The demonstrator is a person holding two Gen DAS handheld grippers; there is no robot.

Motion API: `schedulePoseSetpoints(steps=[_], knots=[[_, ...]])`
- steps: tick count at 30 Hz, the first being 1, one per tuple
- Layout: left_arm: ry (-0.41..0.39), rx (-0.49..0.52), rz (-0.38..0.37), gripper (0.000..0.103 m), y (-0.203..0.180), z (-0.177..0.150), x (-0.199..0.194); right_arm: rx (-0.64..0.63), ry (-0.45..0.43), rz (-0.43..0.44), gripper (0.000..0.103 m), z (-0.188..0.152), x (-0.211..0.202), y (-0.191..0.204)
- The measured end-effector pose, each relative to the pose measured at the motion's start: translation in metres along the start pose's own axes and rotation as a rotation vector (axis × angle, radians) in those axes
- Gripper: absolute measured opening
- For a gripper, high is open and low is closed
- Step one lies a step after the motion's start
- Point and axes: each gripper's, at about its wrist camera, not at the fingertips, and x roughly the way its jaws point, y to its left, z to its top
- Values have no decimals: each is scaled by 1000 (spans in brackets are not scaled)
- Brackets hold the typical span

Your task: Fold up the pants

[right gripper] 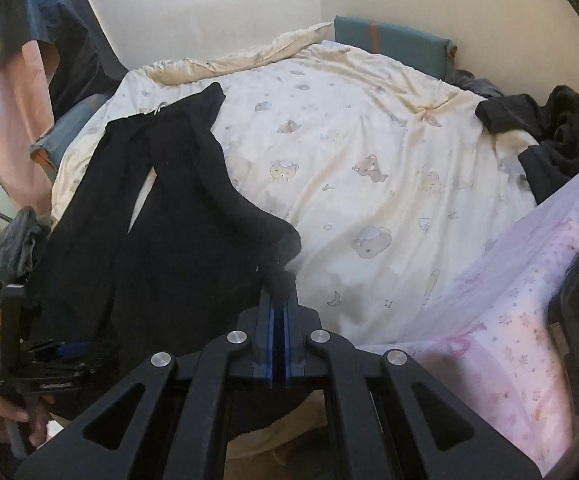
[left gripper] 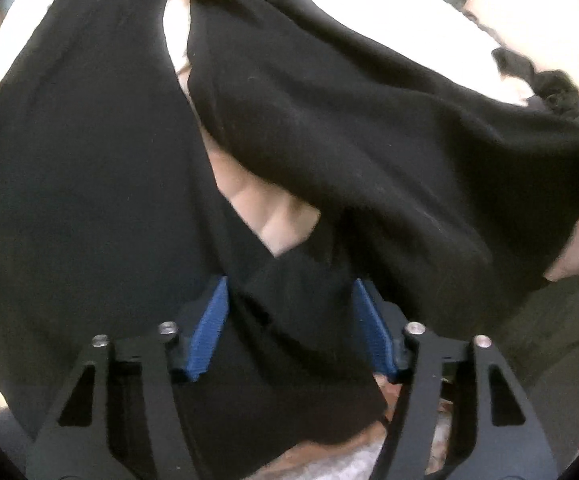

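Right gripper (right gripper: 276, 300), nearest: fingers pressed together, pinching a bunched edge of the black pants (right gripper: 161, 216) right at the tips. Looks like the waist end or a corner, can't tell which.

Left gripper (left gripper: 289, 320): blue pads (left gripper: 209, 320) roughly half spread, black cloth lying between them. Pads don't look pressed onto it, so I read this as jaws around the fabric, grip not made. The right wrist view puts that gripper low at the pants' left edge, a hand (right gripper: 1, 416) around its handle.

Pants: spread lengthwise on the cartoon-print duvet (right gripper: 369, 152), running away from both grippers. 2 legs side by side, slightly apart, light bedding showing through the gap. Near end partly lifted and rumpled.

Progress, my read: early. Garment is roughly laid out, no fold visible. Left to do: close the left grip, bring 1 leg over the other, then fold end to end.

Further off: a pile of dark clothes (right gripper: 545, 128) at the far right of the bed, pink-patterned bedding (right gripper: 509, 328) beside it, teal cushion (right gripper: 393, 40) against the wall.
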Motion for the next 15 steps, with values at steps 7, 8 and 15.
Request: schedulePoseSetpoints(steps=[7,8,15], knots=[[-66,52,23,4,-16,0,-24,12,4,7,2,-2,1,-10],[-103,44,6,4,-19,-4,-41,15,5,10,2,-2,1,-11],[-157,-36,-71,3,-13,-45,-111,28,21,36,2,3,-4,-8]])
